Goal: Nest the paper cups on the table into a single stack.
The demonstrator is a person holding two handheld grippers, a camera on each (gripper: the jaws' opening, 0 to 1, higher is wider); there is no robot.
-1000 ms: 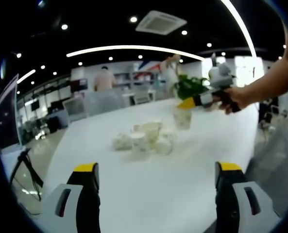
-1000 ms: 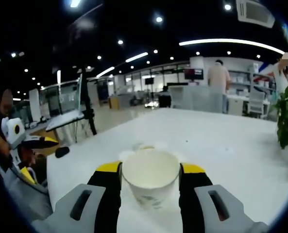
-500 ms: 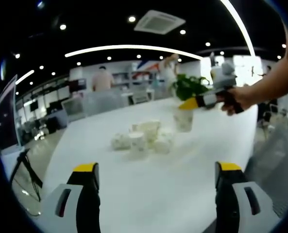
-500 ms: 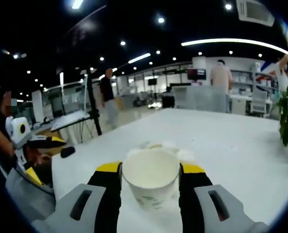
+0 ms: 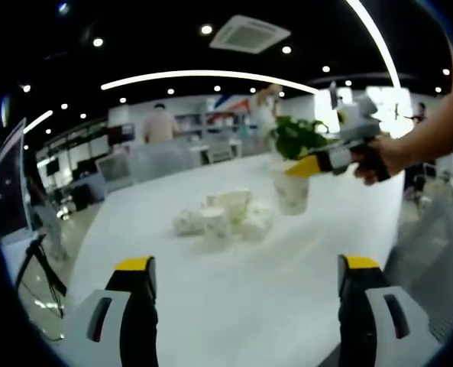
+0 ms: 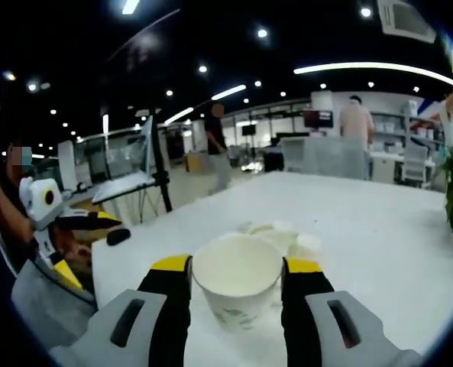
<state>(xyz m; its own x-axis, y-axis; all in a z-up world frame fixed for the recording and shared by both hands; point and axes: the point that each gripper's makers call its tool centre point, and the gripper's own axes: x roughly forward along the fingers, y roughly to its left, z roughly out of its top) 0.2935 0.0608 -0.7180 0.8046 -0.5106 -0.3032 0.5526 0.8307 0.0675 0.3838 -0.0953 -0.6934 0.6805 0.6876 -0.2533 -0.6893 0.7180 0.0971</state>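
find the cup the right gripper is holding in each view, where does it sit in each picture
Left gripper view: the held paper cup is right of centre, upper middle, clamped in the right gripper coming in from the right.
Right gripper view: the same cup sits bottom centre, between that gripper's own yellow-tipped jaws.
Shared landmark: the cluster of loose cups on the white table, left of the held cup in the left gripper view, just beyond it in the right gripper view.

White table (image 5: 234,290) with a loose cluster of paper cups (image 5: 226,215) near its middle.
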